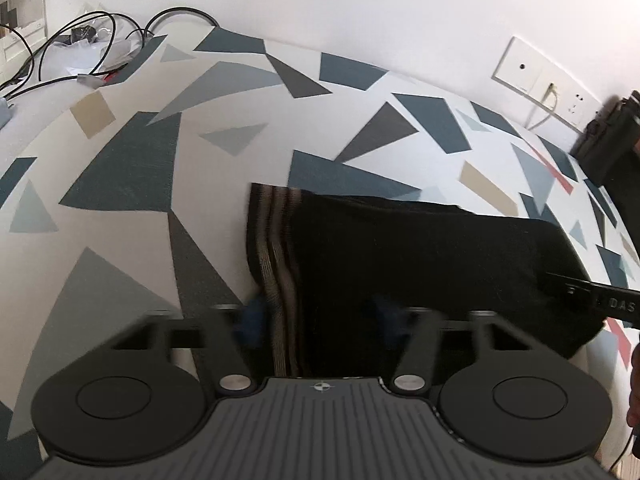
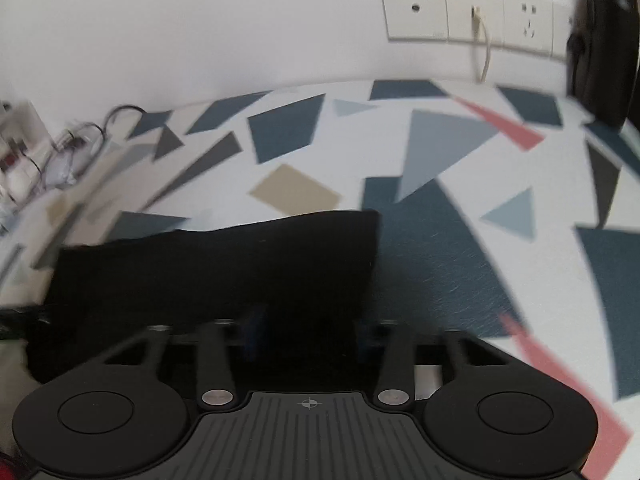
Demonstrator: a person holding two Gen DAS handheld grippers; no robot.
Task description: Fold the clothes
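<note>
The only readable writing is "DAS" in pale letters on a black gripper finger entering the left wrist view from the right edge; any further letters are cut off.

One black garment lies folded into a flat oblong on a cloth printed with sharp triangles and four-sided patches in teal, grey, tan and coral on white. The garment's fabric is matte and dark. Its left end shows a ribbed band with about three tan stripes, though blur makes the count uncertain.

Two grippers are at the near edge of the garment, one at each end. The left gripper has its jaws spread wide, with the striped band lying between the blue pads; they hold nothing. The right gripper is also spread wide over the garment's right end, nothing pinched between its blue pads. Each has a ridged grey body flanked by two round black discs.

On the white wall behind, a row of four white socket plates shows, with one pale cable hanging from the second. A tangle of black wires sits at the far left corner of the cloth. A dark bag stands at the far right.
</note>
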